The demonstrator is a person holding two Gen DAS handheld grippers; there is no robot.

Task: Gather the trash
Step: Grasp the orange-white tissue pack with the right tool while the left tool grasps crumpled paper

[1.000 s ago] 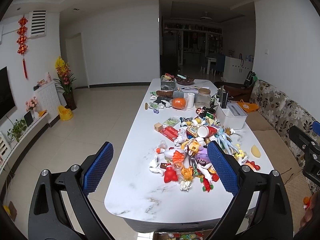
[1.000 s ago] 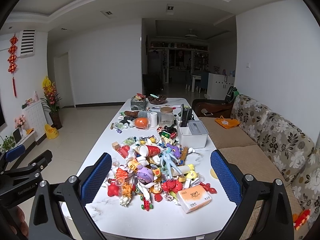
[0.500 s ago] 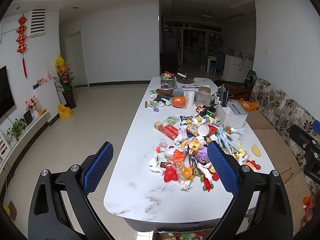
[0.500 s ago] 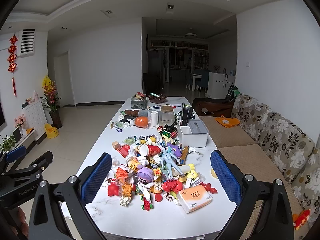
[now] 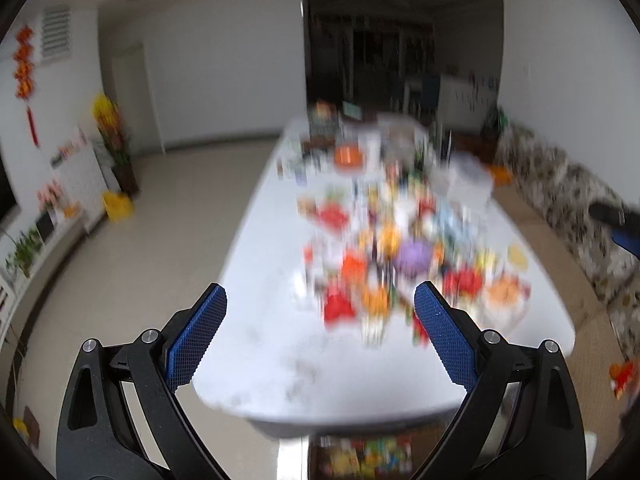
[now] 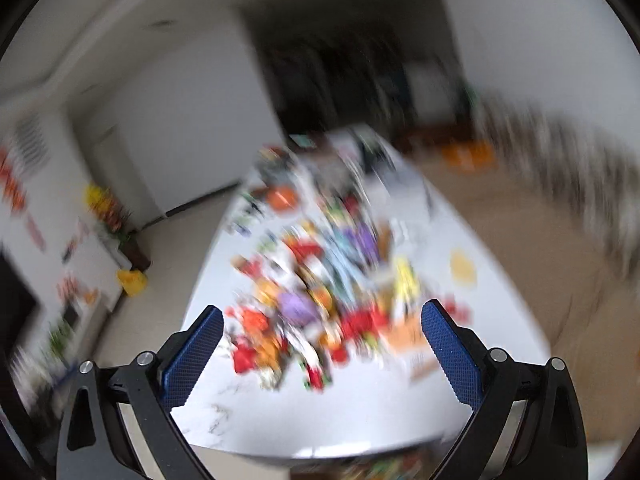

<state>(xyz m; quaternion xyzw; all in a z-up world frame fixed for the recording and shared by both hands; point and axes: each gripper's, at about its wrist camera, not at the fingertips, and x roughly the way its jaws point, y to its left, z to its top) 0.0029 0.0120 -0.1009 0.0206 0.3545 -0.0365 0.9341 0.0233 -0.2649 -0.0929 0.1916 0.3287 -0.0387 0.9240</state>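
Both views are motion-blurred. A long white marble table (image 5: 264,344) carries a dense heap of colourful toys and scraps (image 5: 384,256), also seen in the right wrist view (image 6: 320,292); single items cannot be told apart. My left gripper (image 5: 320,304) is open and empty, above the table's near end, short of the heap. My right gripper (image 6: 322,324) is open and empty, tilted, over the near part of the heap. An orange tissue pack (image 6: 408,336) lies near its right finger.
A patterned sofa (image 5: 568,196) runs along the table's right side. A box of colourful items (image 5: 360,456) sits under the table's near end. A yellow potty (image 5: 117,206), a plant (image 5: 114,136) and a low cabinet stand at the left wall. Tiled floor lies left.
Both grippers have moved forward and down toward the table, so the heap looks larger. The right gripper has also rolled, tilting its view. Both stay open and empty.
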